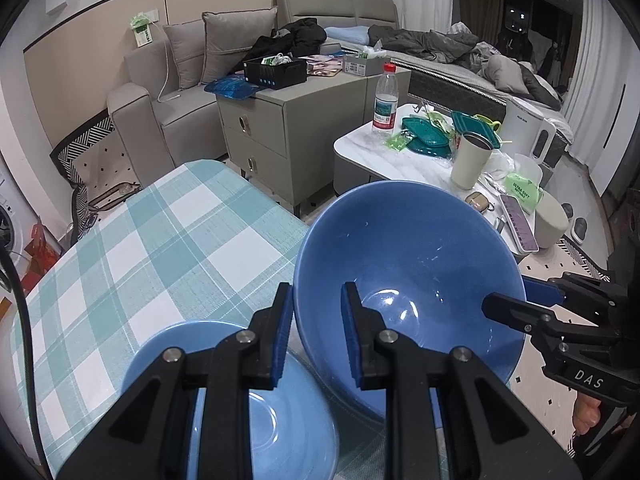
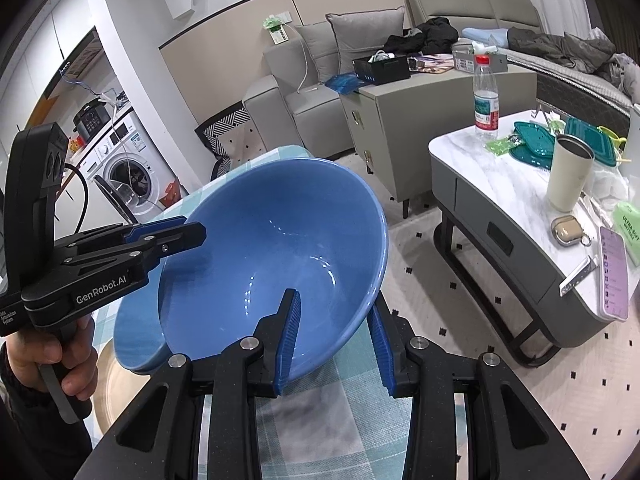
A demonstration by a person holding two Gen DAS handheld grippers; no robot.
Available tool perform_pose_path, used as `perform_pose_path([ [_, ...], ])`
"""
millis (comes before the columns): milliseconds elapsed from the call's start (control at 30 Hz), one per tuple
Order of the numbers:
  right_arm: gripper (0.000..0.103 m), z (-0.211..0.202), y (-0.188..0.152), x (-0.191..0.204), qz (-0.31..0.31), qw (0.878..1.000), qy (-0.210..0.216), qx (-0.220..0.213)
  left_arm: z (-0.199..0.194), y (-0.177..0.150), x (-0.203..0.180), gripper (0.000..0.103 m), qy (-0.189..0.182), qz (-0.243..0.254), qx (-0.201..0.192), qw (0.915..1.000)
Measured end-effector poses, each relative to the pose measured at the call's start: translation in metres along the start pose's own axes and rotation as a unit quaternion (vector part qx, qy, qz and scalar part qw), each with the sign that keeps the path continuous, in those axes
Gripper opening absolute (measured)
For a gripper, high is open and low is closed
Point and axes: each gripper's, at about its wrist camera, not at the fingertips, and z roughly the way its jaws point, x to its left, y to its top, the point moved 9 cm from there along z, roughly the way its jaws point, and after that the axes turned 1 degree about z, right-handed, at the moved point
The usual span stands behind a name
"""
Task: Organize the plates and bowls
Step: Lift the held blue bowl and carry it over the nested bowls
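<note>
Two hand-held grippers lift one large blue bowl (image 1: pixel 408 280) by opposite sides of its rim, above a checked tablecloth (image 1: pixel 160 240).

The left gripper (image 1: pixel 316 336), at lower centre of its own view, is closed on the bowl's near rim, one blue pad inside and one outside. The right gripper (image 2: pixel 334 336), at lower centre of its view, likewise clamps the rim, jaws slightly wider. The bowl hangs tilted, clear of the cloth. A paler blue plate (image 1: pixel 240 408) lies on the cloth at lower left, partly behind the left gripper's fingers.
</note>
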Motion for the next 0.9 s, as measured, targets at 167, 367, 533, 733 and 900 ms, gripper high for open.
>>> perform_pose_path([
  [167, 0.036, -0.003, 0.005, 0.008, -0.008, 1.000, 0.004, -0.005, -0.010, 0.002, 0.005, 0.022, 0.006, -0.005, -0.010, 0.9999],
  [367, 0.036, -0.006, 0.012, 0.021, -0.022, 1.000, 0.014, -0.012, -0.023, 0.001, 0.014, 0.023, 0.017, -0.015, -0.020, 0.9995],
  [533, 0.036, -0.010, 0.017, 0.035, -0.035, 0.999, 0.020, -0.019, -0.036, 0.001, 0.022, 0.023, 0.029, -0.020, -0.031, 0.9989],
  [733, 0.036, -0.014, 0.024, 0.047, -0.040, 0.999, 0.022, -0.025, -0.043, -0.002, 0.030, 0.023, 0.034, -0.028, -0.037, 0.9984],
  [900, 0.036, -0.018, 0.027, 0.051, -0.045, 0.998, 0.018, -0.029, -0.049, 0.000, 0.032, 0.023, 0.034, -0.030, -0.043, 0.9980],
])
